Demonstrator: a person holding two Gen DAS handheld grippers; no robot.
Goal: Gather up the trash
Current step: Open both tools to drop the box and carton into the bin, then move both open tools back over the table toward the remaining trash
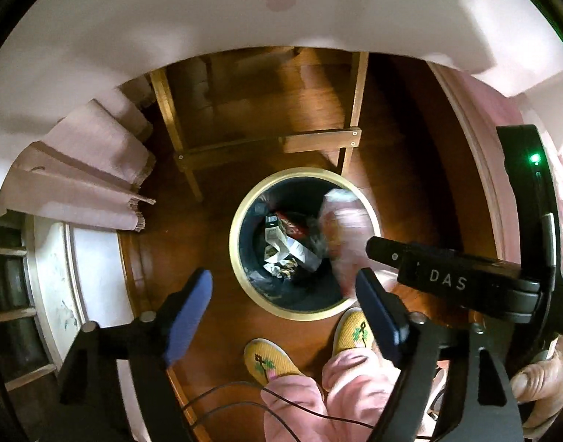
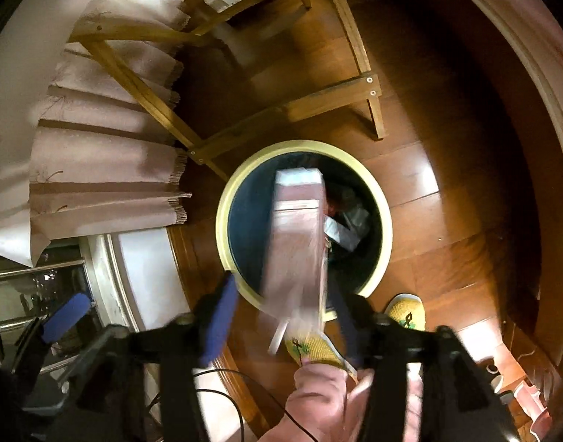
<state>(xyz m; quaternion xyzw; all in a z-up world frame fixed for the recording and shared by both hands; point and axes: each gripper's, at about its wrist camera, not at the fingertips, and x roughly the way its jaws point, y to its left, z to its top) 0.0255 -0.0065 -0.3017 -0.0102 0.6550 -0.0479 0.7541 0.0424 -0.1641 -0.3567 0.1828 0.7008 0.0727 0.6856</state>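
A round dark bin with a cream rim [image 1: 241, 269] [image 2: 386, 235] stands on the wooden floor and holds crumpled paper and wrappers [image 1: 289, 246]. A pale pink packet [image 2: 300, 235], blurred, hangs between my right gripper's spread fingers, directly over the bin mouth; no pad visibly touches it. It also shows in the left wrist view [image 1: 346, 228]. My right gripper [image 2: 281, 320] is open above the bin's near rim. My left gripper [image 1: 285, 316] is open and empty, above the floor just in front of the bin.
A wooden table frame [image 1: 318, 141] stands right behind the bin, under a white tabletop [image 1: 207, 18]. A pink fringed cloth [image 1: 90, 169] hangs at the left. The person's yellow slippers [image 1: 270, 361] and pink trousers are by the bin. Thin cables [image 1: 244, 394] trail below.
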